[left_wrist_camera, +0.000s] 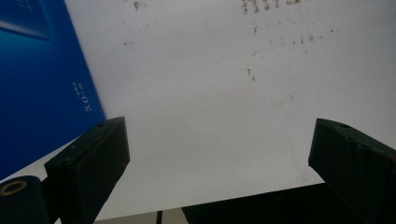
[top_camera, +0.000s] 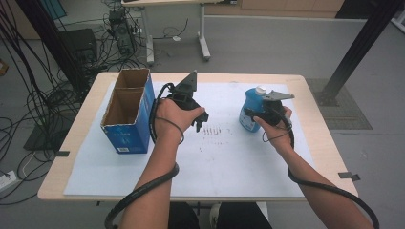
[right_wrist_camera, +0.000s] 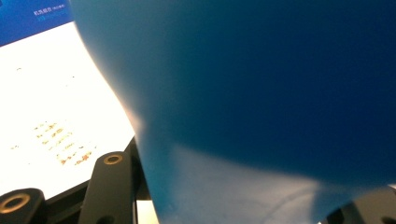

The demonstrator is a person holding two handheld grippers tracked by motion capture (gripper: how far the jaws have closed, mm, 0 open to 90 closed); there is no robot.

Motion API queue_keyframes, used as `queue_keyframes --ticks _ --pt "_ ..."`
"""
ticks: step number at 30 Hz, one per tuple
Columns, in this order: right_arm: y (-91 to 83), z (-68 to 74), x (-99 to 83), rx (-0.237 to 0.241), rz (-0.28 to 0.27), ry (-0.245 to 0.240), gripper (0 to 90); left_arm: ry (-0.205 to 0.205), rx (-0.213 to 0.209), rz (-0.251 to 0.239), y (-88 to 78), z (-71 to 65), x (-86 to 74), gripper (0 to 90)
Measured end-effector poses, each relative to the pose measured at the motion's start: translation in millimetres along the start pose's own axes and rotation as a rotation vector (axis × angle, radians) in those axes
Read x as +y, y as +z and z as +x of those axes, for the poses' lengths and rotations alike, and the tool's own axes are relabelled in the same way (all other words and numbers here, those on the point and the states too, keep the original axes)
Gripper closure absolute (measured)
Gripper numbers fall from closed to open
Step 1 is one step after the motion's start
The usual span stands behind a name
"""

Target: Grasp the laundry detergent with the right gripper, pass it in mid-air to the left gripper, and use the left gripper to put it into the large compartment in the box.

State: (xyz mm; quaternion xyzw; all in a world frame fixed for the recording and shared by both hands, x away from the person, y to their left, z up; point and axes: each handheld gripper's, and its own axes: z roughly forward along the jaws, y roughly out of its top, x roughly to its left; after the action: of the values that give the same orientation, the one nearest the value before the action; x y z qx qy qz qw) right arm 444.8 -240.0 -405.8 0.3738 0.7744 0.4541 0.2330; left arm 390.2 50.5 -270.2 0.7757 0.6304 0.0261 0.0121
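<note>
My right tool [top_camera: 254, 116] is clenched on the blue bottle [top_camera: 250, 109], gripping its body from the side. In the right gripper view the bottle's blue wall [right_wrist_camera: 261, 93] sits so close to my lens that its surface is blurred, and one black jaw rises just beside it at the lower left. From above, the bottle stands upright on the white sheet [top_camera: 224, 162], its white cap [top_camera: 260, 89] above my jaws, directly ahead of my right hand [top_camera: 277, 125]. I cannot tell whether its base touches the sheet or hangs just over it.

My left tool [left_wrist_camera: 219, 154] is released: the two black jaws stand wide apart with nothing between them, and bare white sheet [left_wrist_camera: 205, 93] lies beyond them. In the high view that tool [top_camera: 198, 121] points down at the sheet, above a patch of small dark marks [top_camera: 212, 131], with my left hand [top_camera: 174, 117] wrapped round its body. The blue cardboard box [top_camera: 128, 114] is near the left tool on its outer side, open at the top, with two compartments. Its blue wall [left_wrist_camera: 42, 79] shows beside the left jaw in the left gripper view, carrying some small white print.

The bottle is well apart from the box, with the left tool between them. The sheet covers most of the wooden desk [top_camera: 315, 119]. A black cable trails back from each tool along my forearms.
</note>
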Motion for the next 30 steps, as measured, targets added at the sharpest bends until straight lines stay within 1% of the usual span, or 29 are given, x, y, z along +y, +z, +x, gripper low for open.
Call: queue_keyframes --ticks 13,30 --pt "0.1 0.4 0.5 -0.002 0.004 0.004 43.1 0.0 0.001 -0.004 -0.6 -0.2 0.0 5.7" --pt "0.1 0.1 -0.8 0.0 -0.007 0.002 42.9 0.003 0.005 -0.006 -3.1 -0.4 -0.3 5.7"
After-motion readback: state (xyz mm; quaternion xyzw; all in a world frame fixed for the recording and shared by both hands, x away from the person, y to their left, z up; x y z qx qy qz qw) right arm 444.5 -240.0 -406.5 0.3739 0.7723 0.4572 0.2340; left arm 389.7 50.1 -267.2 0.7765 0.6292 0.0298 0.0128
